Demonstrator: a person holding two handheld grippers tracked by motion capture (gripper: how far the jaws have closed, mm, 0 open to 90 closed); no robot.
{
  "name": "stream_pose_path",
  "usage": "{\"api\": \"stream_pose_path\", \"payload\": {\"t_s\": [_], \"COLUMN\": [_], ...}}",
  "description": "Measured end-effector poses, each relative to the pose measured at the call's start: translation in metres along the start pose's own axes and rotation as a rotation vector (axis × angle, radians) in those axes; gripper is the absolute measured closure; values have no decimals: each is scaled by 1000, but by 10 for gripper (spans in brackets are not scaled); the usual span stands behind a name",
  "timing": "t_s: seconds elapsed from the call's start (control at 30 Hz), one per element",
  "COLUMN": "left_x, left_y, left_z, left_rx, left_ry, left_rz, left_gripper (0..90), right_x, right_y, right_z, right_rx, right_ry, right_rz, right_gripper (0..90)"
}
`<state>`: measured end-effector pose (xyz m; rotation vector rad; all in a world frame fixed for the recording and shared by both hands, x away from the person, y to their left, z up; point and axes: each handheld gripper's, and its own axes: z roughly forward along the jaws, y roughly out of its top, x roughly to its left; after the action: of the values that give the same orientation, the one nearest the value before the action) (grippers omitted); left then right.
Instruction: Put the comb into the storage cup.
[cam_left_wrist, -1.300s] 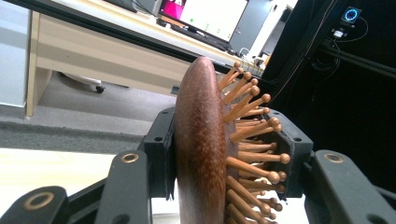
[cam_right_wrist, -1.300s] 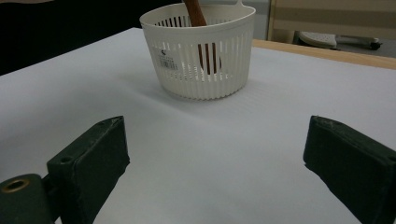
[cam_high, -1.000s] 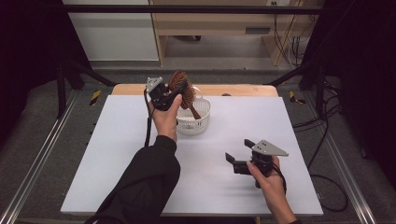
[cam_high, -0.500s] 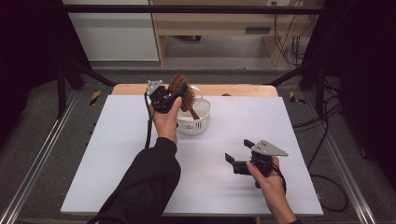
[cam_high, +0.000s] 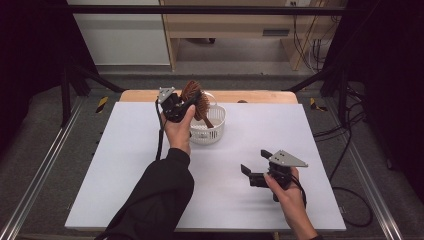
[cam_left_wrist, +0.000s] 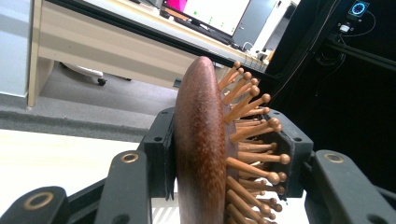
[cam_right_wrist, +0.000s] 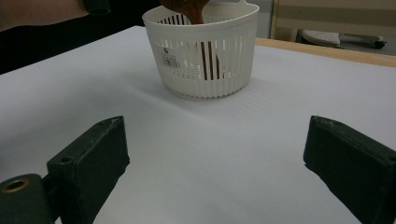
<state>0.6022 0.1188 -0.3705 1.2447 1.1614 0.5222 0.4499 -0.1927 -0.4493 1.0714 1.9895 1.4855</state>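
While nothing has shifted over the last second, the left gripper stays clamped on the brown wooden pin-bristle hairbrush, handle dipping into the white slotted plastic basket at twelve o'clock (release seems next); the right gripper rests with jaws apart.

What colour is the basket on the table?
White, a slotted plastic basket; the right gripper view shows it best.

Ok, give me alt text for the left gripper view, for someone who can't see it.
A brown wooden hairbrush, seen edge-on with its round-tipped wooden pins pointing right, is clamped between the two black jaws of the left tongs. Behind it are a pale tabletop, a grey floor and a wooden desk.
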Motion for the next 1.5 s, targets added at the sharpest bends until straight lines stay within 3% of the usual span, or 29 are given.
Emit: {"api": "stream_pose_path", "payload": {"t_s": [0.67,0.87,0.97,1.5], "left_x": [-1,3,4,21], "left_y": [-4,-4,-4,-6], "left_z": [-1,-2,-3,-10], "left_rx": [-1,16,18,33], "left_ry": [-4,-14,-27,-27], "left_rz": [4,-8,5,-20], "left_gripper": [500,494,493,476], "right_x": [1,1,1,2], "right_y": [0,0,-1,-1], "right_z": [1,1,2,2], "right_rx": [2,6,9,14], "right_ry": [5,9,9,12], "right_rz": [-2,-4,-5,-8], "right_gripper": [70,70,69,68]}}
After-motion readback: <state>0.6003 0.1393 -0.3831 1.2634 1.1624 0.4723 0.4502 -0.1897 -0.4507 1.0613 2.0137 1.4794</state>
